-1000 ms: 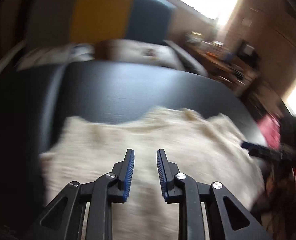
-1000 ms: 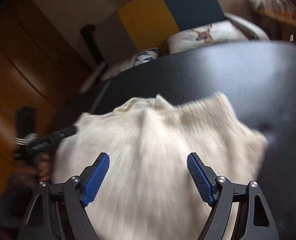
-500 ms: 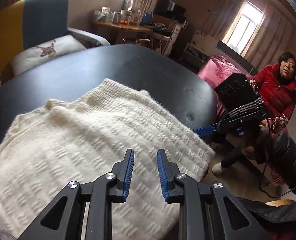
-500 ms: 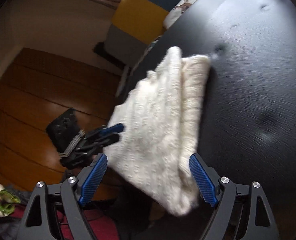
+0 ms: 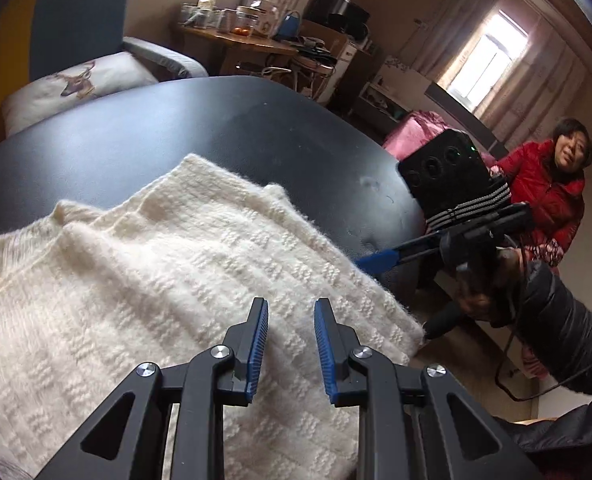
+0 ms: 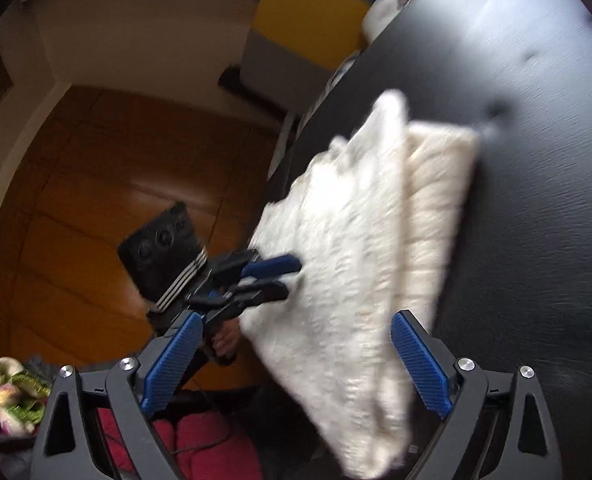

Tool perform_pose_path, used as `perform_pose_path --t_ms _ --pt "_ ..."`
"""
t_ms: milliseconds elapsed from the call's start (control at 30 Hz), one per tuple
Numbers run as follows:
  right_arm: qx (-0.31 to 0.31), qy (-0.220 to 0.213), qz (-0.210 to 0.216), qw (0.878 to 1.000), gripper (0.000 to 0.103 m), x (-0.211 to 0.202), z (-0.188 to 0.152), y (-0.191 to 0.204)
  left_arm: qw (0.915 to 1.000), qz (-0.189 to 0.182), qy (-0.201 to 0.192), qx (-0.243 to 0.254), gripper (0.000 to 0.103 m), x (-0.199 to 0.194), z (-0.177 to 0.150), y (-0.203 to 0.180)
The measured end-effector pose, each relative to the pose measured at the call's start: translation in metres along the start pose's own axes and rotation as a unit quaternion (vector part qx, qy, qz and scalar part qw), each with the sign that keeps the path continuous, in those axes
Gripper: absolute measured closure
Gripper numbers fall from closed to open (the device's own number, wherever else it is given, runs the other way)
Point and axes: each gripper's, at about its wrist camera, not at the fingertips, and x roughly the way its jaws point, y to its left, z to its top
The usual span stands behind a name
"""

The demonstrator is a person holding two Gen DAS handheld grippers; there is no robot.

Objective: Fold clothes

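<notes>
A cream knitted sweater (image 5: 156,280) lies folded in layers on the black round table (image 5: 176,120), its near corner reaching past the table's edge. My left gripper (image 5: 290,304) hovers just over the sweater's near part, its blue pads a narrow gap apart with nothing between them. In the right wrist view the sweater (image 6: 359,240) is blurred, and my right gripper (image 6: 296,344) stands wide open above its near end, holding nothing. The left gripper (image 6: 272,280) points at the sweater's left edge there. The right gripper's blue fingertip (image 5: 379,258) sits by the sweater's right edge.
A person in a red jacket (image 5: 543,200) sits to the right of the table. A blue and yellow armchair (image 5: 76,20) with a deer cushion (image 5: 76,84) stands behind it. A cluttered wooden side table (image 5: 236,36) is farther back. A dark sleeve (image 5: 567,340) is near right.
Both cameras have swung from facing the armchair to looking across the sweater from its sides. Since half a second ago the views have shifted only slightly. The sweater stays folded.
</notes>
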Motion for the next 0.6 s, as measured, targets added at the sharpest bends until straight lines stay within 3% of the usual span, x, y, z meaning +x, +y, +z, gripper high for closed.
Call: perform_pose_path --t_ms 167,267,433,533,600 --pt "-0.014 0.096 0.05 0.994 0.003 0.027 -0.01 0.014 0.9999 0.006 0.01 0.0 0.08 0.015 0.012 0.007" --pt "-0.027 0.181 0.014 0.983 0.001 0.045 -0.023 0.017 0.9998 0.004 0.02 0.0 0.08 0.027 0.018 0.011" --pt "-0.024 0.275 -0.035 0.96 0.001 0.046 -0.042 0.017 0.998 -0.013 0.052 -0.033 0.08 0.045 0.021 0.025" --pt "-0.016 0.27 -0.056 0.961 0.008 0.04 -0.044 0.015 0.996 -0.03 0.046 -0.07 0.08 0.046 0.019 0.033" --pt "-0.018 0.265 -0.064 0.962 0.008 0.041 -0.046 0.017 0.9977 -0.017 0.038 -0.054 0.08 0.045 0.017 0.028"
